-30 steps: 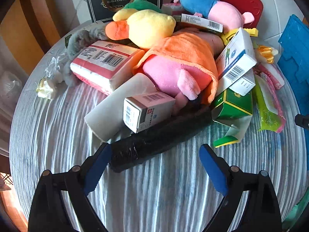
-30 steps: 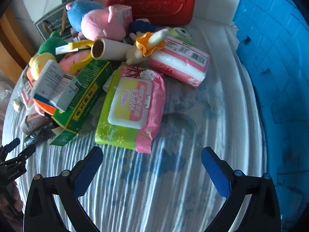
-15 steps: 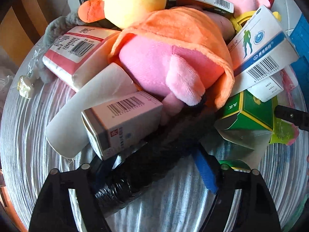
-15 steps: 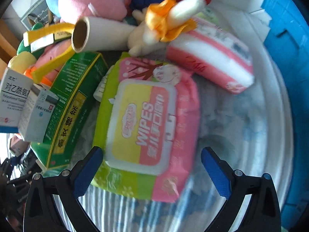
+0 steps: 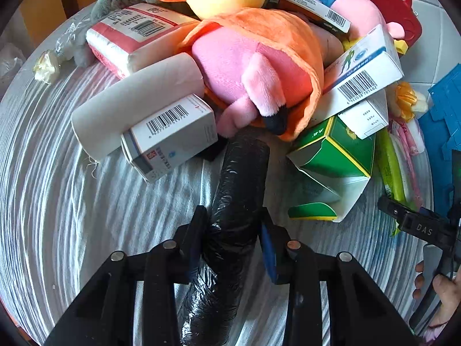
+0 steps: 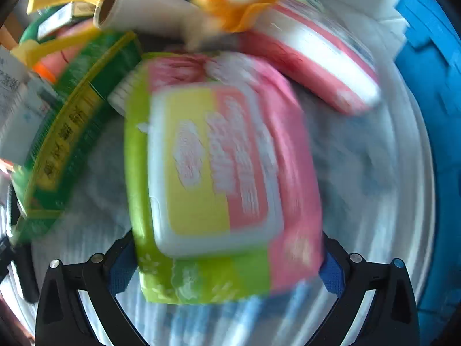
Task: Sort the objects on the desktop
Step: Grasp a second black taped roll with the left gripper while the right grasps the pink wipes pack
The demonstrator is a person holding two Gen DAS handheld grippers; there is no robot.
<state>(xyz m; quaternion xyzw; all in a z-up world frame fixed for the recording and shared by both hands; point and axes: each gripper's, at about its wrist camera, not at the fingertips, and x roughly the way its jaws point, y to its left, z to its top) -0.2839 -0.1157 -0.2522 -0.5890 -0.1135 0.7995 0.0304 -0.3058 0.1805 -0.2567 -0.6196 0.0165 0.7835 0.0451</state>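
Domestic room, likely a home living or dining space. Round table (image 5: 57, 190) under a white ribbed cloth, heaped with household clutter: plush toys (image 5: 253, 66), tissue packs (image 5: 129, 37), medicine boxes (image 5: 173, 135), a wet-wipes pack (image 6: 219, 173), a green carton (image 5: 337, 150). Pale tiled floor (image 5: 432, 23) beyond the table edge, a wooden chair back (image 5: 40, 8) at upper left. A blue plastic crate (image 6: 432, 86) and a red plastic case (image 5: 397, 8) stand alongside.

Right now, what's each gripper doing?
Left gripper: jaws closing on the black wrapped roll.
Right gripper: open, straddling the wipes pack, not gripping yet.
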